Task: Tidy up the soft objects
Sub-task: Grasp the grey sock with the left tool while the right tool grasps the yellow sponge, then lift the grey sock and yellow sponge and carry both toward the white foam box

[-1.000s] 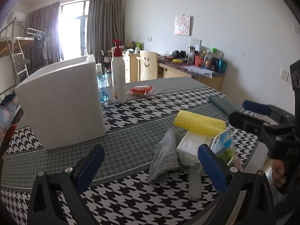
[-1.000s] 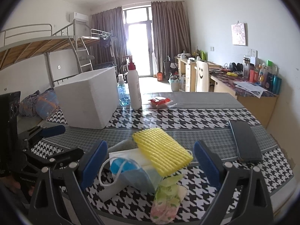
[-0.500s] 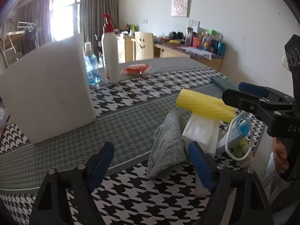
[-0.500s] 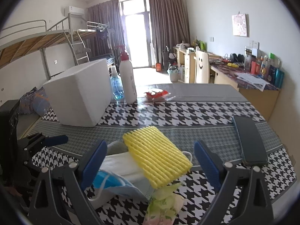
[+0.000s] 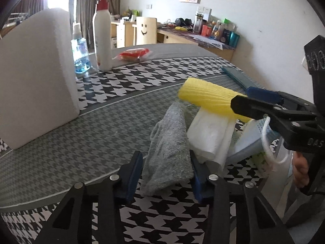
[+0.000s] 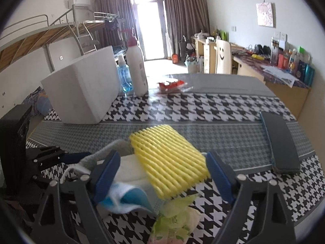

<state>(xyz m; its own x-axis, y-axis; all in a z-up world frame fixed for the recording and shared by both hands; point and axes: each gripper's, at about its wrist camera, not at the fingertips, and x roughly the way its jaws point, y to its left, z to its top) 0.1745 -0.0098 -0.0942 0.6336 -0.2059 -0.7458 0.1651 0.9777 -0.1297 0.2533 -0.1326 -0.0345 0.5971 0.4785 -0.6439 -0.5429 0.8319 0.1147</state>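
Two grippers are closing over the desk's (image 5: 85,142) pile: left gripper (image 5: 165,174) straddles the limp grey cloth (image 5: 168,142), right gripper (image 6: 160,172) the light, squashy yellow sponge (image 6: 168,158); neither pinched yet.

Daylight pours in from the far window (image 6: 151,30), which is blown out to white between the curtains (image 6: 182,16) and throws a pale glare across the far part of the surface (image 6: 213,81). Both fisheye views bend straight lines and fall to black at the corners. The blue mask (image 6: 130,199) nearest the right lens is smeared and soft.
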